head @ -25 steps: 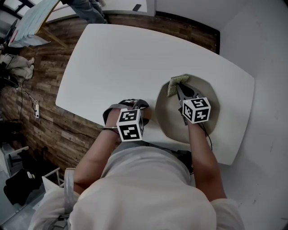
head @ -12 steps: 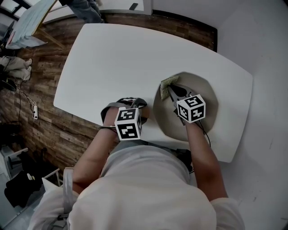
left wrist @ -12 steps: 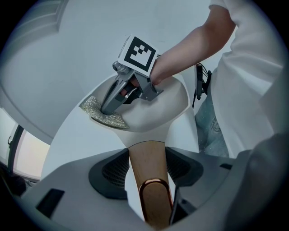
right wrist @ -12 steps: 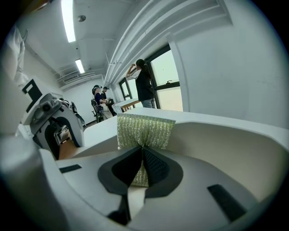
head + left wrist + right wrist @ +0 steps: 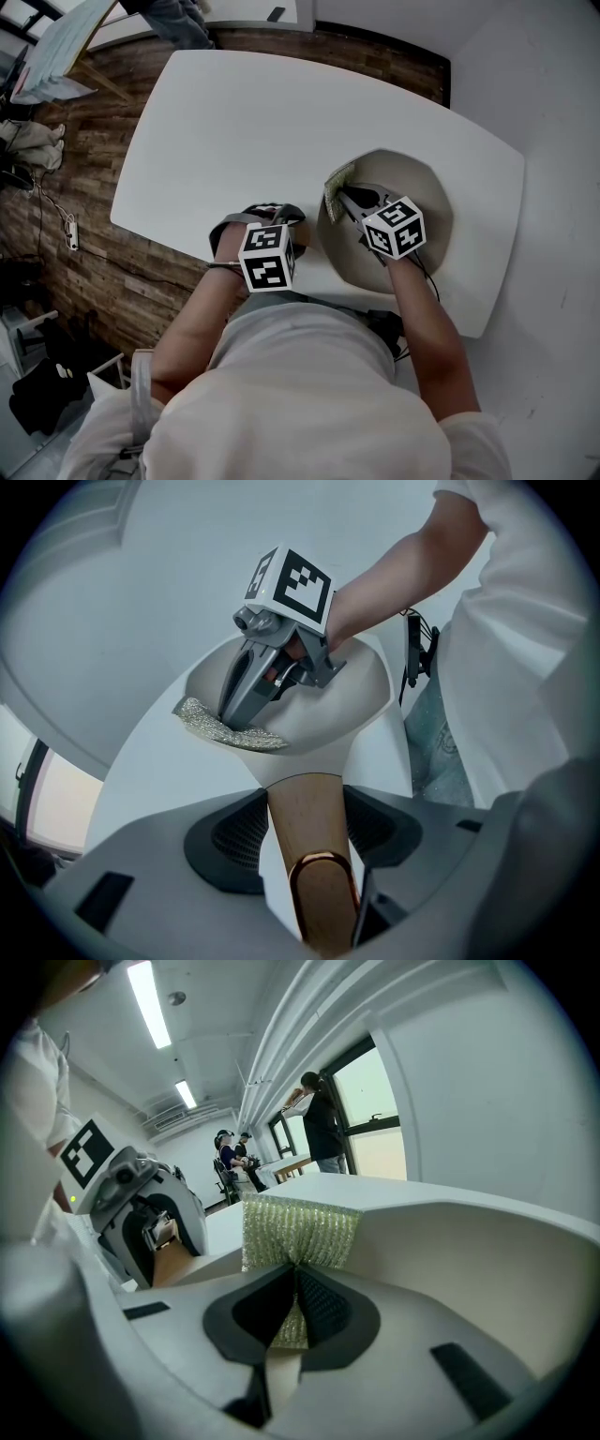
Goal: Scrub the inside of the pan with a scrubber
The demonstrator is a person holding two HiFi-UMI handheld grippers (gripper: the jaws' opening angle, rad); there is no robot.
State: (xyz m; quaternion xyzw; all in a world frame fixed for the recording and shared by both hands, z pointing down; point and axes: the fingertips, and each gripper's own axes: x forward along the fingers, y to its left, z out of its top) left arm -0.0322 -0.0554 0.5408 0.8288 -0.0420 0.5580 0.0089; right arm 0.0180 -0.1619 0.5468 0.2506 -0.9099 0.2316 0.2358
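Observation:
A cream pan (image 5: 412,187) sits at the right of the white table (image 5: 244,122). Its wooden handle (image 5: 314,855) runs between the pads of my left gripper (image 5: 305,829), which is shut on it and points steeply down. In the head view that left gripper (image 5: 277,221) sits just left of the pan. My right gripper (image 5: 344,196) reaches into the pan, shut on a green-silver mesh scrubber (image 5: 337,182). The scrubber (image 5: 300,1230) stands against the pan's left inner wall by the rim, its lower edge pinched in the right gripper (image 5: 295,1283). From the left gripper view, the scrubber (image 5: 228,727) lies on the wall near the handle.
The table's near edge (image 5: 412,309) runs just below the pan. A wooden floor (image 5: 66,187) with cables and clutter lies to the left. Several people (image 5: 319,1119) stand far off by a window, and the wide part of the table is behind the pan.
My right gripper has carried the scrubber leftward across the pan, from the far rim to the left wall, and turned toward the handle side. The left gripper and pan have stayed put.

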